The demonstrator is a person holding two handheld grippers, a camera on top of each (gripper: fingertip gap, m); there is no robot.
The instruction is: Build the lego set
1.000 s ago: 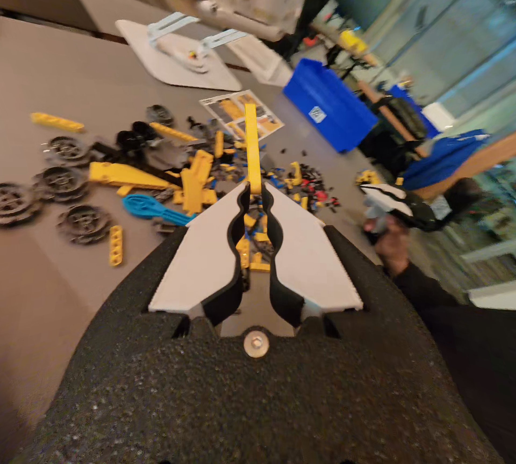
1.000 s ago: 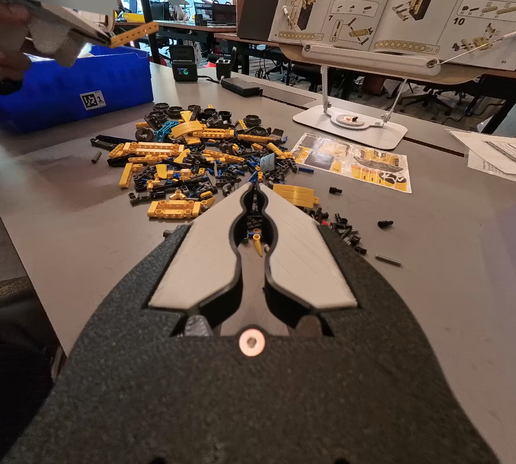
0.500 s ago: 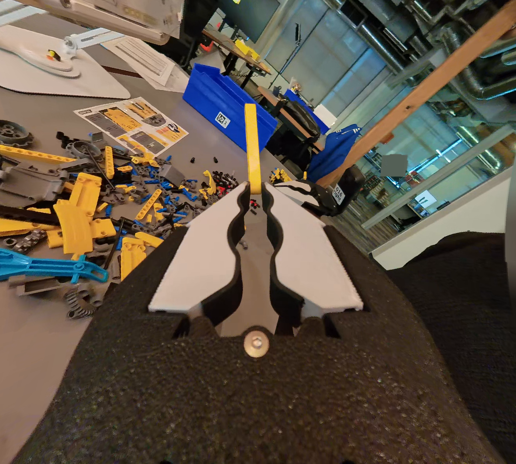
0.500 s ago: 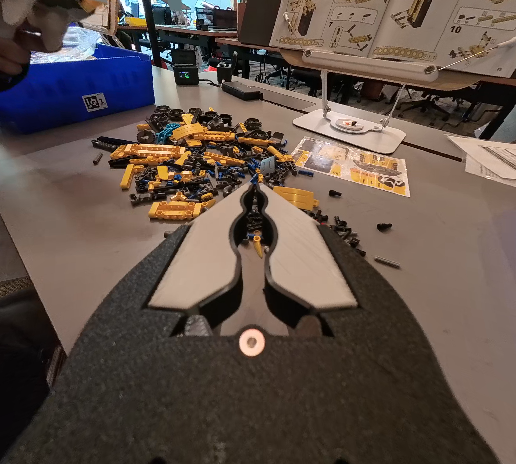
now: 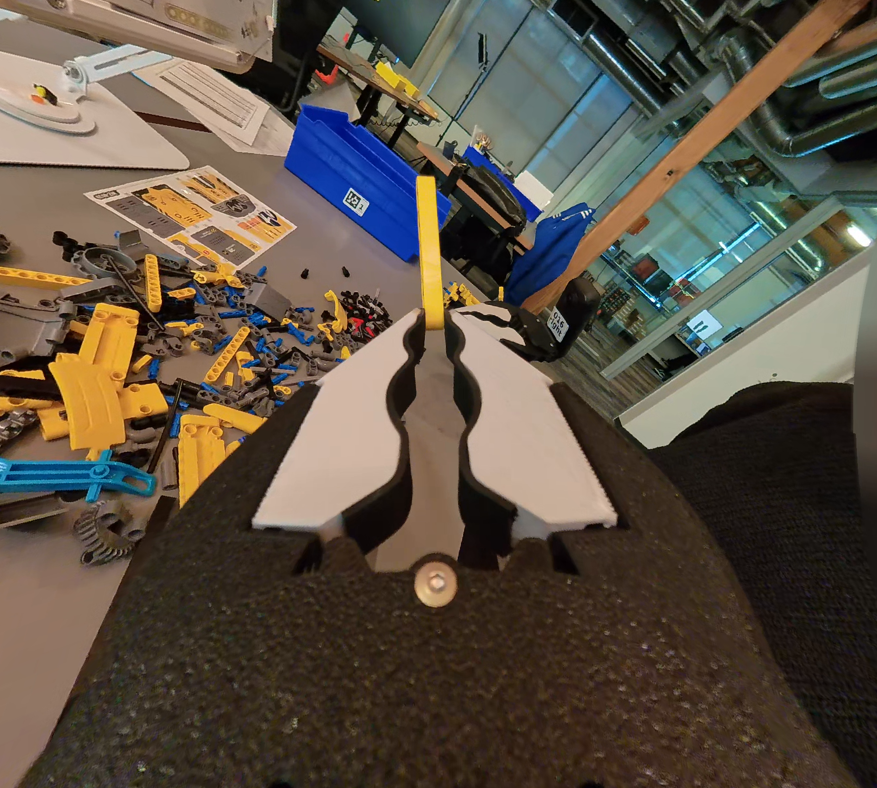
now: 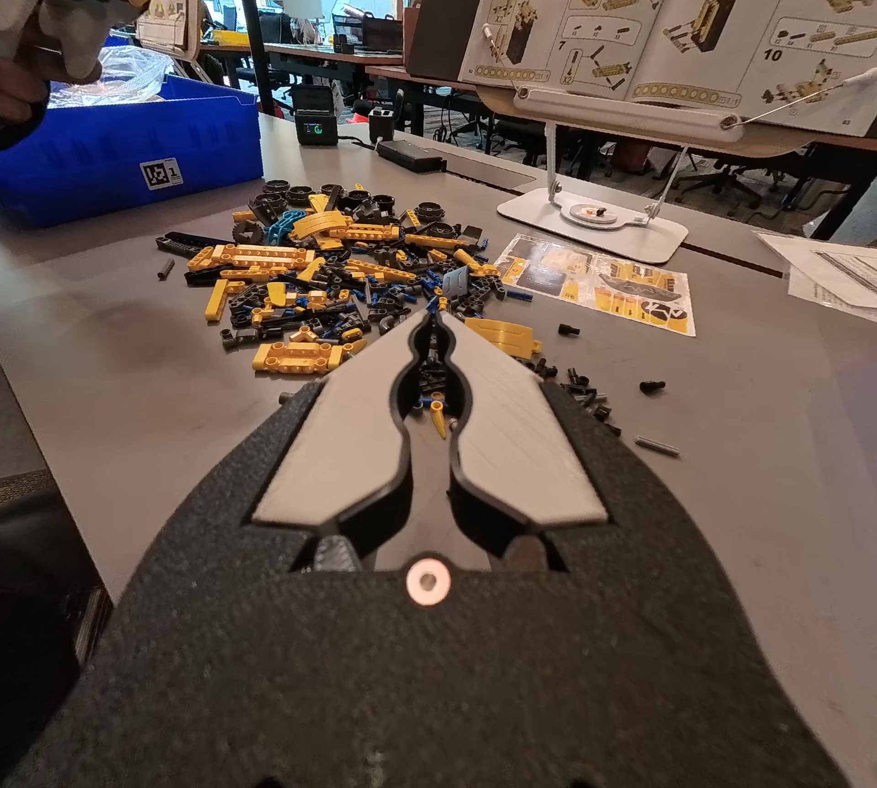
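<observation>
One long yellow beam point(image 5: 428, 253) sits pinched in the left gripper point(image 5: 433, 323), raised beside the parts pile point(image 6: 332, 272). The right gripper point(image 6: 433, 314), tips together and empty, hovers over that pile. Held only by its end, the beam could pivot or slip.

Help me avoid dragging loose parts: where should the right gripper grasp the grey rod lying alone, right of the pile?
Probably at mid-length, from straight above, closing across its thin width: the grey rod lies flat on the table, clear of other pieces.

Print: booklet point(image 6: 664, 6), bin tag point(image 6: 161, 173), perhaps sheet point(image 6: 598, 286)
</observation>
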